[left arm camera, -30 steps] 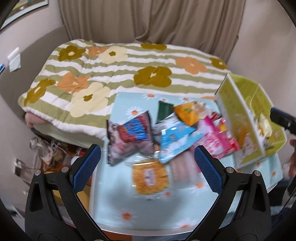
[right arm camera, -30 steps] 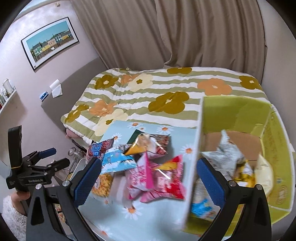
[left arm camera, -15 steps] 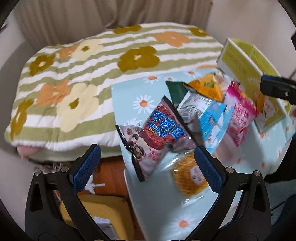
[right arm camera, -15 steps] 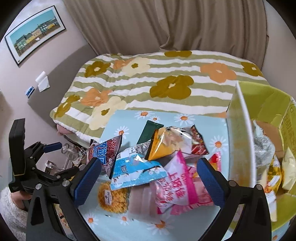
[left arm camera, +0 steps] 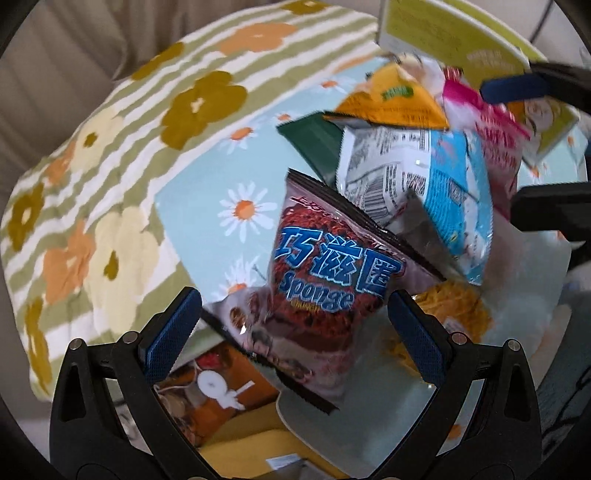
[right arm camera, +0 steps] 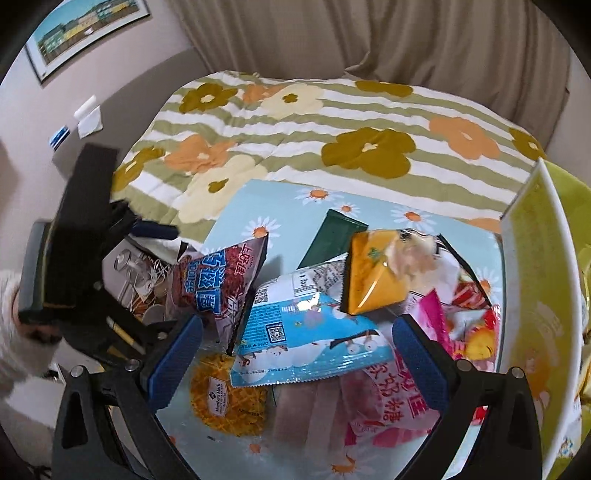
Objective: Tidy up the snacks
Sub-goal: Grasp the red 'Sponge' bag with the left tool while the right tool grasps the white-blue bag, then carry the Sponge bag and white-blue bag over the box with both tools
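Left tongs [left arm camera: 293,314] apart around sponge-snack bag [left arm camera: 325,280] at table [right arm camera: 266,206] edge; right tongs [right arm camera: 297,350] apart over blue packet [right arm camera: 306,339].

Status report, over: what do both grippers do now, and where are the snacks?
Left gripper open, brown Sponge bag between its fingers. Right gripper open, over blue bag. Neither gripped yet. Yellow box at right.

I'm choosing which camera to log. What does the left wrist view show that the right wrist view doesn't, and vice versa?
Left wrist only: the orange box with a white fan picture below the table edge. Right wrist only: the framed picture, the curtain and the person's sleeve. Both: the Sponge bag, the light blue packet, the yellow-green box and the flowered quilt.
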`<action>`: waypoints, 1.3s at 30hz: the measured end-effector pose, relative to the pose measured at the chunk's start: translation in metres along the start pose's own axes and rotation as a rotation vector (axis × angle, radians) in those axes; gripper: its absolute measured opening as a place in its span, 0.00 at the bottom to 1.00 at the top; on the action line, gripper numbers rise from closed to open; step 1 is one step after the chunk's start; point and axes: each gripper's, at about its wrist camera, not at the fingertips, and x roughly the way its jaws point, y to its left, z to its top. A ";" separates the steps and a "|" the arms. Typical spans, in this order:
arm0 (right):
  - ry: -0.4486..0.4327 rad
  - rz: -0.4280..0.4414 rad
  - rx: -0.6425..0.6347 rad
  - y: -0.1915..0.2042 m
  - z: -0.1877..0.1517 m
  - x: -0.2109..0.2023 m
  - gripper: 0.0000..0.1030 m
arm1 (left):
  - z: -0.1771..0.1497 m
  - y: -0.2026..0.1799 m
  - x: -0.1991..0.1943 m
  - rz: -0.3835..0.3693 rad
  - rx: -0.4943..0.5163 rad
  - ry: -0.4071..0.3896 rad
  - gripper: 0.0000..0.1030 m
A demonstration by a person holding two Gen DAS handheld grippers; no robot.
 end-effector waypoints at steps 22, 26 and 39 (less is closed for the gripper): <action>0.129 0.010 -0.163 0.010 0.018 0.054 0.85 | -0.004 0.008 0.028 -0.111 -0.073 0.050 0.56; 0.162 -0.020 -0.187 0.011 0.016 0.062 0.85 | -0.006 0.014 0.026 -0.116 -0.123 0.041 0.56; 0.206 -0.007 -0.190 0.013 0.011 0.072 0.55 | -0.006 0.022 0.008 -0.105 -0.193 0.010 0.56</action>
